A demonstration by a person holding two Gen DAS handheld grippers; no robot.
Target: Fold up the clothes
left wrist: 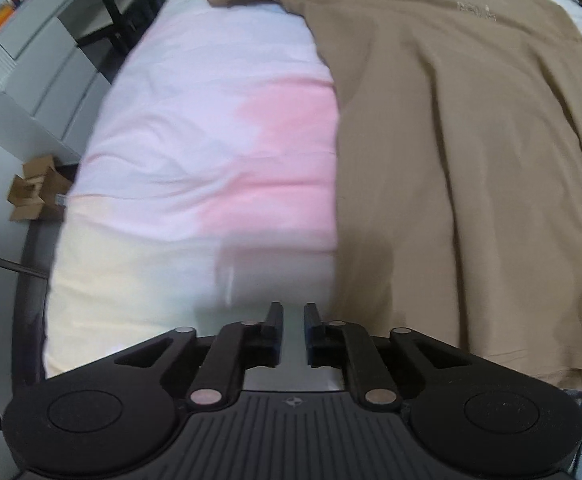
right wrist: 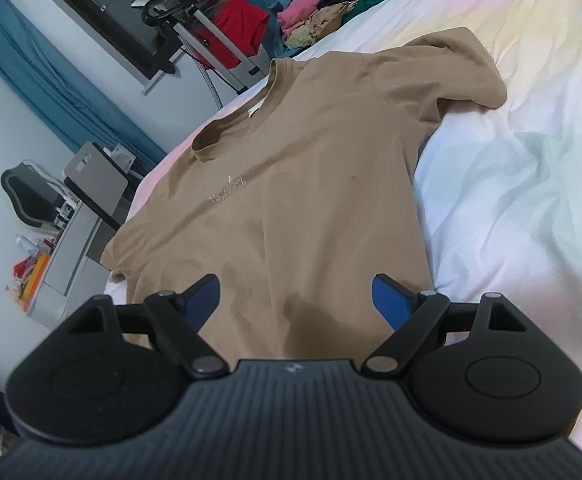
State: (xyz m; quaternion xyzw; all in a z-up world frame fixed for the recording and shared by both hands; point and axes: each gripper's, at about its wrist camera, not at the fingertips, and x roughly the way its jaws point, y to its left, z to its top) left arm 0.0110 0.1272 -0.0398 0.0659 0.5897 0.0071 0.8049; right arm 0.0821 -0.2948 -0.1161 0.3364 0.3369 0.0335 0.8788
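Chest print on the tan t-shirt (right wrist: 227, 192) is too small to read, its hem hides behind the right gripper (right wrist: 295, 300), left view's blurry.

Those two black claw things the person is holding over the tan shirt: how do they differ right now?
The left black two-finger gripper has its fingers almost together, a narrow gap, nothing held; the right black two-finger gripper is spread wide. The left points at the pastel bedsheet beside the tan short-sleeved T-shirt's edge; the right hangs over the shirt's lower body. The right's finger pads show blue. Neither grips cloth.
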